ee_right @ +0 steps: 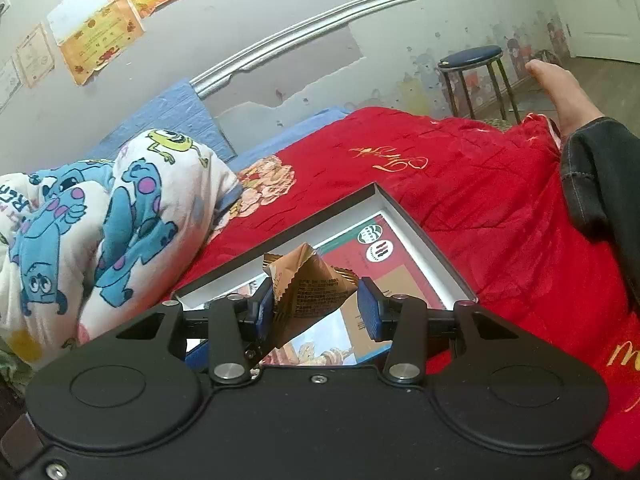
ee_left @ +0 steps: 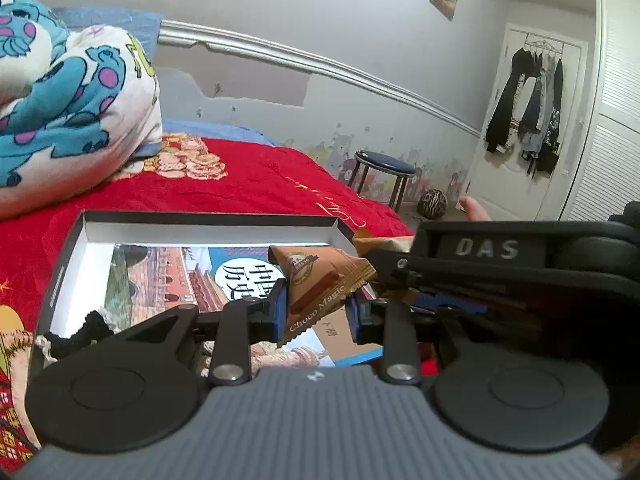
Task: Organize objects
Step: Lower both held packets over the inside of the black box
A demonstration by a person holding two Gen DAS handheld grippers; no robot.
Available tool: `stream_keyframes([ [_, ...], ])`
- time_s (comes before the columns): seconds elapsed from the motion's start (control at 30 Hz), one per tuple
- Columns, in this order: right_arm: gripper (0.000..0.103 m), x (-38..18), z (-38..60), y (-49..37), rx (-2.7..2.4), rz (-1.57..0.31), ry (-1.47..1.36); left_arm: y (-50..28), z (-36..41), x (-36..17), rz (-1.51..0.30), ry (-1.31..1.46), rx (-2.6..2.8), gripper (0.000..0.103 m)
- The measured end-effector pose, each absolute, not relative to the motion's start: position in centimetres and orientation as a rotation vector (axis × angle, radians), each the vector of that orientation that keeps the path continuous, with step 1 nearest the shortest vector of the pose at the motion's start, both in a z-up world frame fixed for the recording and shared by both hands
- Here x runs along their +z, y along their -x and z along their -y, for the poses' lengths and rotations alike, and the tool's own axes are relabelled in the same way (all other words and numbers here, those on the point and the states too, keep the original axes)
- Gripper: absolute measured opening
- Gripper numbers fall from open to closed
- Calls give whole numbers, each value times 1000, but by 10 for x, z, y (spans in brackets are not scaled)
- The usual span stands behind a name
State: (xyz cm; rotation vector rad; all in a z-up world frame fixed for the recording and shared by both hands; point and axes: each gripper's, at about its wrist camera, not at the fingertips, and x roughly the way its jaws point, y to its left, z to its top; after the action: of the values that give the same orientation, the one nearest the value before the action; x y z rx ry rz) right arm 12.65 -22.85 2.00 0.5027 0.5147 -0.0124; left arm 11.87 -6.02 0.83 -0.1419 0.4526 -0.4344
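On a bed spread with a red blanket [ee_left: 256, 184], a cartoon-print quilt [ee_left: 68, 108] is bunched at the left edge while a shallow open box [ee_left: 208, 222] sits near the front edge, a picture book [ee_left: 168, 276] lying flat inside it and something dark and fuzzy showing at its near left corner. Over the box, the left gripper [ee_left: 318, 306] pinches a brown Choco Magic snack packet [ee_left: 320, 292] between its blue pads, the wrapper held above the book and not yet set down. To its right, the right gripper [ee_right: 316, 306] holds a second snack packet [ee_right: 310, 290]; the left pad presses the wrapper, the right pad appears just clear, so the grip looks loose. Judging by this, the sorting is midway: the book is boxed and both snacks are poised over the box awaiting release.
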Motion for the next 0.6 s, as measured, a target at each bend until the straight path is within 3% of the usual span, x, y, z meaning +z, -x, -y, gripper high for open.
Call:
stream_keyframes([
  [0.6,42,2,233,-135,-58,-551,-505,-125,45,-3,-485,190,-394,35],
])
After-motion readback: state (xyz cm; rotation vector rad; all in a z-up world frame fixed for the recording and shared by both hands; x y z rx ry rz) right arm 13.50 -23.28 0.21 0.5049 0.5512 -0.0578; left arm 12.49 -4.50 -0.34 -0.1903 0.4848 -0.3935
